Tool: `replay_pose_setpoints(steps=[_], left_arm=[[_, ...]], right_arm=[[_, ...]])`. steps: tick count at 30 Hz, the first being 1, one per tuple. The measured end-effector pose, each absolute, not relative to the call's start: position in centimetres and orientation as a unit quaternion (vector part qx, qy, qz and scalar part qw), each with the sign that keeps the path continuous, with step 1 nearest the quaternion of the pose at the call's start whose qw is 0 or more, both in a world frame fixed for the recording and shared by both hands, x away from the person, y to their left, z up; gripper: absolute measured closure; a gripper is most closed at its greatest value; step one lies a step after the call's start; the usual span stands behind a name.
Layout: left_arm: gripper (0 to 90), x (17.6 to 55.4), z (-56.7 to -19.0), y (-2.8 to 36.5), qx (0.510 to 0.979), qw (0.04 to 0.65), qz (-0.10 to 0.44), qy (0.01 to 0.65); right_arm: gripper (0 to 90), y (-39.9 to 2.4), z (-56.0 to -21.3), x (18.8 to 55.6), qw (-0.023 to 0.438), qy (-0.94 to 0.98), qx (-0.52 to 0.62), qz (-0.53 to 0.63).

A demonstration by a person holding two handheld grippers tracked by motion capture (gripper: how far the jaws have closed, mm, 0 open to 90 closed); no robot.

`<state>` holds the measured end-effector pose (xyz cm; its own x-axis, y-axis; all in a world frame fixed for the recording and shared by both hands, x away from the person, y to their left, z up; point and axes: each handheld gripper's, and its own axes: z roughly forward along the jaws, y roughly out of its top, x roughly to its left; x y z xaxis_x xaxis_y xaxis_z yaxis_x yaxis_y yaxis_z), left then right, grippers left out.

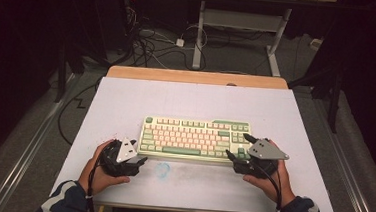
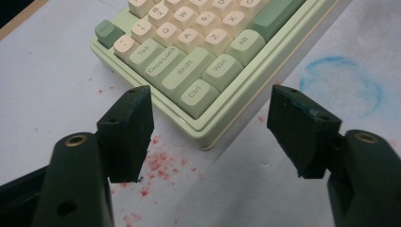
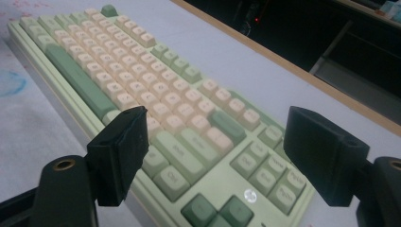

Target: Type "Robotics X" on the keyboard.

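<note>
Black jaws of my left gripper (image 2: 210,137) stand wide apart, framing the near-left corner of the keyboard (image 2: 208,71), where the Ctrl key sits closest to me. Neither jaw touches the case; both hang just off that corner, over the white table sheet (image 2: 42,90) with its red specks (image 2: 161,165) and a faint blue ring (image 2: 340,82) off to one side.

My right gripper (image 3: 215,156) is spread just as wide, holding nothing. Its jaws straddle the opposite end of the keyboard (image 3: 156,85), above the arrow and navigation keys.

From the high view, the keyboard (image 1: 196,138) lies flat in the middle of the table (image 1: 126,99), long edge toward me, with my left gripper (image 1: 139,159) just beside its near-left corner and my right gripper (image 1: 239,148) at its right end, partly over the keys.

I judge this to be the approach: both grippers are lined up on the two ends, and no grasp is made yet. Next, I need to bring each pair of jaws down around the case edge, not the keycaps, and close evenly on both ends, so the board lifts level instead of tipping or skidding on the sheet.
</note>
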<state>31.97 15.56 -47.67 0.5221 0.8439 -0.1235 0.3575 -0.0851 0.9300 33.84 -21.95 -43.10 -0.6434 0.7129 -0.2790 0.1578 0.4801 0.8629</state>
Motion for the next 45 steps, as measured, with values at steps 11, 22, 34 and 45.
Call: replay_pose_setpoints(steps=[11,22,34,45], left_arm=[[63.4,33.2,-46.5,15.9,0.690,0.528,0.210,0.448],[87.3,35.0,-45.0,14.6,0.708,0.521,0.183,0.441],[87.2,37.2,-44.5,10.1,0.735,0.510,0.178,0.410],[87.2,39.4,-45.1,6.2,0.754,0.498,0.179,0.390]], right_arm=[[24.3,-23.5,-44.8,31.3,0.328,0.804,0.273,0.413],[24.6,-23.0,-45.3,30.9,0.321,0.817,0.262,0.400],[25.0,-22.8,-45.6,31.0,0.323,0.823,0.261,0.387],[25.3,-22.4,-45.9,31.1,0.321,0.832,0.250,0.376]])
